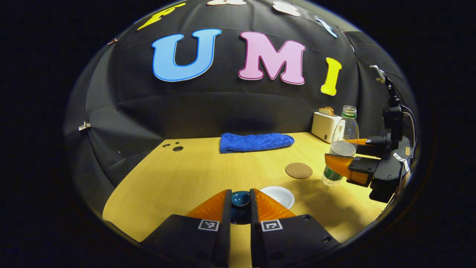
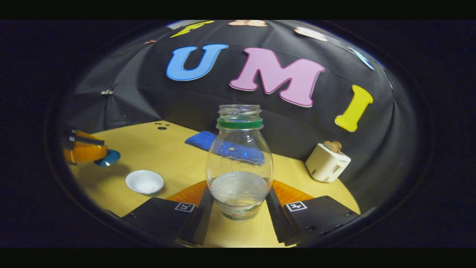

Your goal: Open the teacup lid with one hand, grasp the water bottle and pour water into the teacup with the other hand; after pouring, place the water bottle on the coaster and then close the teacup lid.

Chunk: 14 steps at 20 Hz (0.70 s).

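My left gripper [image 1: 240, 191] is shut on the dark blue teacup lid [image 1: 240, 200], holding it above the table just left of the open white teacup [image 1: 278, 196]. In the right gripper view the same lid [image 2: 108, 158] hangs in the left gripper [image 2: 97, 153], up and left of the teacup [image 2: 144, 182]. My right gripper [image 2: 240, 188] is shut on the uncapped water bottle [image 2: 239, 156], which is upright and partly filled. In the left gripper view the water bottle [image 1: 346, 128] and right gripper [image 1: 336, 149] are at the right, just beyond the round brown coaster [image 1: 298, 170].
A folded blue towel [image 1: 256, 142] lies at the back of the wooden table [image 1: 178, 178]. A white toaster [image 1: 325, 125] with bread stands at the back right, behind the bottle. Small holes [image 1: 177, 148] mark the table's far left.
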Tool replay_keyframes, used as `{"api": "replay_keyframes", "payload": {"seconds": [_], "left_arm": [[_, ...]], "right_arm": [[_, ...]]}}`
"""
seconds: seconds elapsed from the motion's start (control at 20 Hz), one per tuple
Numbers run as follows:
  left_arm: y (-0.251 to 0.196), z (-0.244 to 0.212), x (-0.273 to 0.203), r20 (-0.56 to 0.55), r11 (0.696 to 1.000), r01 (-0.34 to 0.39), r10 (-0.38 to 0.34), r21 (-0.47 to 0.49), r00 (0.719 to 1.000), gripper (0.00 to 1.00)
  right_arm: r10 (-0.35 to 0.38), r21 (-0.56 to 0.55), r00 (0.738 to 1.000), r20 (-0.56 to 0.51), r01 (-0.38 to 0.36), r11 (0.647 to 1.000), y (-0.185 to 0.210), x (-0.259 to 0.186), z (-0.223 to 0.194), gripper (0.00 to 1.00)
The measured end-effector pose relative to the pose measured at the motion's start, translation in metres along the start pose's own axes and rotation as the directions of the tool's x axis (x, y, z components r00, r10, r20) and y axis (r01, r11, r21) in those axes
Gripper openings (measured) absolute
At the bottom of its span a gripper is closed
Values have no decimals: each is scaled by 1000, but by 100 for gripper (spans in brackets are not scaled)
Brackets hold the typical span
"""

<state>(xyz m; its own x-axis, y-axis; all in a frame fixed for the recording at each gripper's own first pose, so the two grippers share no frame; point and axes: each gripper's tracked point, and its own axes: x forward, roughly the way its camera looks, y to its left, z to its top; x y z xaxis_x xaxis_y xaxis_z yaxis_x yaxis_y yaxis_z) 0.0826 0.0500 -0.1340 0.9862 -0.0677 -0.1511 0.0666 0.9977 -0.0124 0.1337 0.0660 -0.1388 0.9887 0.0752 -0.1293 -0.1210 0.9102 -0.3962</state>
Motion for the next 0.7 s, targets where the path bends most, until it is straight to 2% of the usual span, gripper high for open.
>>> {"api": "replay_keyframes", "payload": {"seconds": [0.05,0.1,0.15,0.2,0.25,0.3,0.35,0.45,0.5,0.7], "left_arm": [[6,2,-7,6,1000,-12,12,-9,1000,22],[11,3,-11,9,1000,-20,20,-22,1000,26],[19,5,-16,12,999,-31,32,-39,999,26],[24,4,-19,14,998,-38,39,-51,999,26],[33,3,-26,18,997,-51,53,-66,998,22],[41,1,-31,18,995,-67,68,-70,997,27],[47,1,-34,20,994,-79,80,-75,997,26],[60,5,-46,35,992,-92,96,-90,995,26],[64,6,-50,40,991,-95,99,-92,994,22],[78,2,-64,38,990,-101,105,-95,994,26]], "right_arm": [[3,-67,1000,-3,-3,998,-2,3,2,72],[16,-138,1000,0,-15,990,1,6,6,72],[25,-187,1000,0,-24,982,4,9,8,72],[42,-271,999,-1,-41,962,10,10,9,72],[56,-382,998,7,-49,923,13,12,13,67],[70,-431,998,6,-61,900,16,13,14,68],[81,-471,997,-3,-73,879,21,13,10,72],[105,-557,994,-23,-100,824,32,13,4,72],[122,-588,992,-38,-121,800,40,14,-1,72],[150,-675,986,-75,-161,720,55,14,-12,72]]}}
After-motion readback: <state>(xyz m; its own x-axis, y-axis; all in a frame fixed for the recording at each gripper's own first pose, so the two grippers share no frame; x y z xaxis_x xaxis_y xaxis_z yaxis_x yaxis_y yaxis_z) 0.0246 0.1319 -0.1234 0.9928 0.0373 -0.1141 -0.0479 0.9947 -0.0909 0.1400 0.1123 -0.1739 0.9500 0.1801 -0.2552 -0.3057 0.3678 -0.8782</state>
